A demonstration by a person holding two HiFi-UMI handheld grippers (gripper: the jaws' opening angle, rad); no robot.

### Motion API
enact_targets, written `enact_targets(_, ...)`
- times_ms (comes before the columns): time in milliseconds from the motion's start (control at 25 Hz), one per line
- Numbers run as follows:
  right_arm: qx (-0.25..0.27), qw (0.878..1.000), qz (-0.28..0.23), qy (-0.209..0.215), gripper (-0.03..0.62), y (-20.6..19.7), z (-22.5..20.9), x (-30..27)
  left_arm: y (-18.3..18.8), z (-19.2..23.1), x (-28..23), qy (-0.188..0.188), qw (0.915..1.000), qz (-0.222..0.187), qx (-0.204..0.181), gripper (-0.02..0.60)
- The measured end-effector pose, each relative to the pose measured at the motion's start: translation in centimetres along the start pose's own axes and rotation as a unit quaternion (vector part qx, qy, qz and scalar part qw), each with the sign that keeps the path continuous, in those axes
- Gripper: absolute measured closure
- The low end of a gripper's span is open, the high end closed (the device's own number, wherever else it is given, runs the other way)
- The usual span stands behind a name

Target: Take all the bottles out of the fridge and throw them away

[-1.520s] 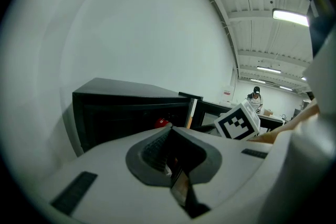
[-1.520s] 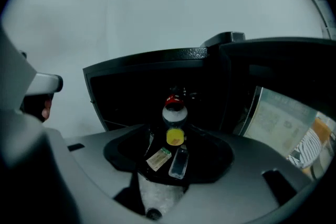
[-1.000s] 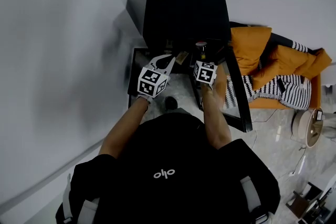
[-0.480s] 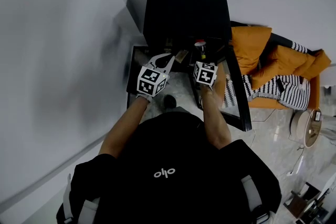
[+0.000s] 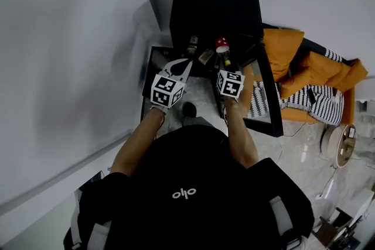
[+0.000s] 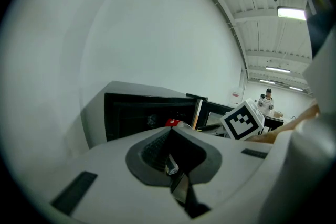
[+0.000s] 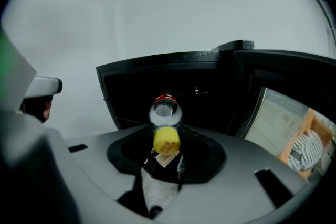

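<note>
The black fridge stands open, its door swung out to the right. My right gripper is at the opening, shut on a dark bottle with a yellow cap that lies along the jaws. Just past it is a clear bottle with a red cap; that red cap also shows in the head view. Whether the clear one is gripped too I cannot tell. My left gripper hovers left of it, shut and empty, with the jaws meeting in front of the fridge.
A pale wall runs along the left. Right of the door is an orange seat with a striped cloth. Small items sit on the fridge's front shelf. A person stands far off.
The right gripper has drawn back a little from the fridge opening, and more of the bottle shows past its cube. The left gripper has hardly moved.
</note>
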State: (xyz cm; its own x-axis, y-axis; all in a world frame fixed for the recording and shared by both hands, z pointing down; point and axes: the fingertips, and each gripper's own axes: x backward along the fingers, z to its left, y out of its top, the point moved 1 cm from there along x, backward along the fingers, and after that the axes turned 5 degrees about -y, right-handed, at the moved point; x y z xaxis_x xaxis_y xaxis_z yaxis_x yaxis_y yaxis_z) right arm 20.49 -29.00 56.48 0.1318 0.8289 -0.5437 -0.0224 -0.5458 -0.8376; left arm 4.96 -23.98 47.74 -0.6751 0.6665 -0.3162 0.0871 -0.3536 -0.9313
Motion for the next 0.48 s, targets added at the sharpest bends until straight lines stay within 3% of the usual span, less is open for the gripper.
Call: enact_targets(480, 0.019, 0.998, -0.059, 0.02, 0.441, 0.6, 4.0, 10.0, -2.9, -4.9, 8.9, 0.02, 0.9994, -0.026, 0.008, 0.58)
